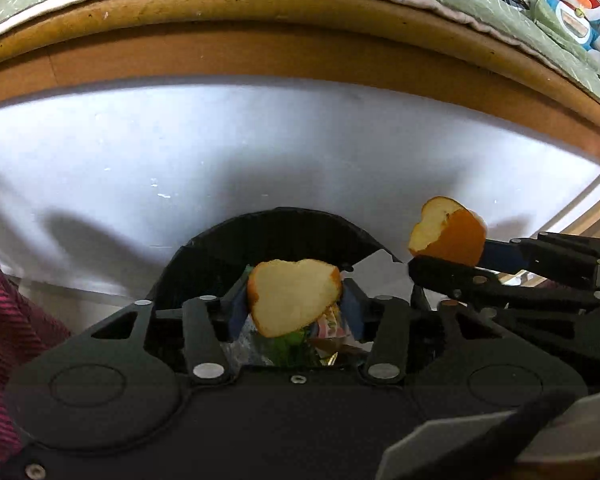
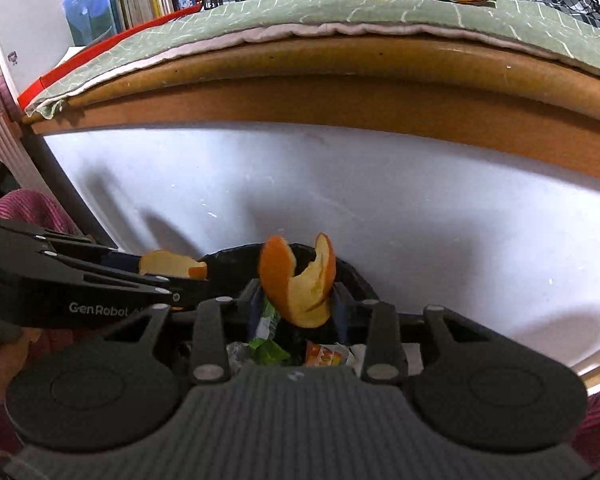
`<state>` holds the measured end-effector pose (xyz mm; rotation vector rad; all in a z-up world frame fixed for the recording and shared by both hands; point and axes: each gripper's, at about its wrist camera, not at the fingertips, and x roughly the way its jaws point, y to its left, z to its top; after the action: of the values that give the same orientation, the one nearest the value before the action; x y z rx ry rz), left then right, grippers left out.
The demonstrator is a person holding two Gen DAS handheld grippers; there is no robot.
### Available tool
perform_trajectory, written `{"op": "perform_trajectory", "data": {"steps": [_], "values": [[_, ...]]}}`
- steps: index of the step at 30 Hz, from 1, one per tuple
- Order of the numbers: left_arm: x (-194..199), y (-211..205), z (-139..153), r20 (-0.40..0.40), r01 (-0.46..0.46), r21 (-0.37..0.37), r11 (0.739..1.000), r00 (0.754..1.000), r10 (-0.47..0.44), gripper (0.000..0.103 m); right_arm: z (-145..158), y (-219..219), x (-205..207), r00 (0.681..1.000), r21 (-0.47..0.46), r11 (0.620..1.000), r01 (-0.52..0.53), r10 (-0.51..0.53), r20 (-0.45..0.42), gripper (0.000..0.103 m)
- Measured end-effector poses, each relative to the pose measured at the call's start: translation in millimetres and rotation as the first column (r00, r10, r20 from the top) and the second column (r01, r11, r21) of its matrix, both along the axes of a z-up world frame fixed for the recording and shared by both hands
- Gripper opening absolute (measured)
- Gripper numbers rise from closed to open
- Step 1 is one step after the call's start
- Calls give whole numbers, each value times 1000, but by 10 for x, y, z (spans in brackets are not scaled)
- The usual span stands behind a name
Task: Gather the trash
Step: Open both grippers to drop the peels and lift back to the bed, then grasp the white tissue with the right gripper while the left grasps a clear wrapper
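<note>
Nearest your lens, the left gripper has its jaws parted around a piece of orange peel, which looks loose between the pads. The right gripper is likewise spread around a curled peel. Both pieces hang directly above the black bin, already littered with wrappers, standing against the white bed panel. You're at the drop step; next, widen fully, let both fall, then lift clear.
</note>
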<state>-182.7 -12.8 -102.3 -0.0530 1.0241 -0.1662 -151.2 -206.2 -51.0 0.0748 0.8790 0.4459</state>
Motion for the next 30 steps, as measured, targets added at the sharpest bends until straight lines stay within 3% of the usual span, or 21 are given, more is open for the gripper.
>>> {"op": "perform_trajectory", "data": {"steps": [4, 9, 15, 19, 24, 30], "values": [[-4, -7, 73, 29, -15, 24, 1000, 999, 15, 60, 27, -52, 21, 1000, 31, 999, 23, -23, -9, 67], [-17, 19, 228, 73, -29, 9, 1000, 997, 28, 65, 128, -85, 18, 999, 38, 999, 33, -33, 15, 69], [-45, 3, 645, 190, -12, -4, 1000, 982, 12, 68, 502, -138, -1, 991, 44, 999, 29, -35, 127, 72], [30, 14, 1048, 302, -2, -40, 999, 953, 14, 75, 818, -233, 69, 974, 51, 998, 43, -53, 222, 75], [316, -84, 1454, 454, 18, -45, 999, 891, 5, 81, 1159, -344, 336, 926, 18, 995, 102, -102, 364, 79], [970, -179, 1630, 515, 7, -128, 992, 855, 60, 82, 1319, -511, 881, 869, 11, 973, 231, -212, 447, 80]]}}
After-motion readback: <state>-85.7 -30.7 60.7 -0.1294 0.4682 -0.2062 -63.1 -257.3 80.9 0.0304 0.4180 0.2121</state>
